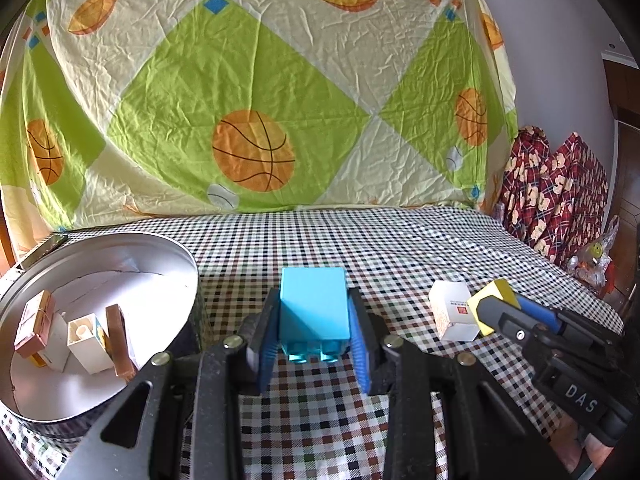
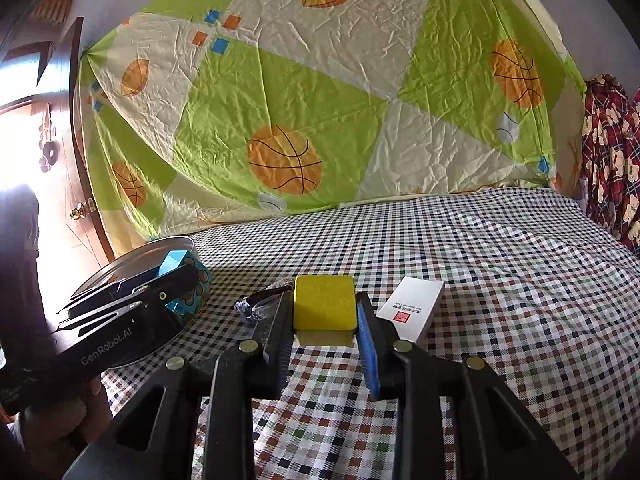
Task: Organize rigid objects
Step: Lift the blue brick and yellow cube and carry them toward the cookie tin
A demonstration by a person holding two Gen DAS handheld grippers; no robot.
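Fingers of the left gripper [image 1: 314, 344] are clamped on a blue block [image 1: 314, 306], held above the checked worktop [image 1: 360, 248] beside the round tin [image 1: 120, 240]. Right gripper [image 2: 325, 334] fingers pinch a yellow block [image 2: 325, 304], near a white box [image 2: 412, 308].

Glossy plastic blue brick [image 1: 314, 312], brushed-metal tin [image 1: 120, 248], checked cloth [image 1: 400, 248].

The table [image 1: 360, 240] is covered by a checked cloth. A round metal tin [image 1: 188, 280] rests on it at lower left; a white box [image 1: 452, 312] lies at right. A foil-wrapped item [image 2: 256, 304] lies near the tin.
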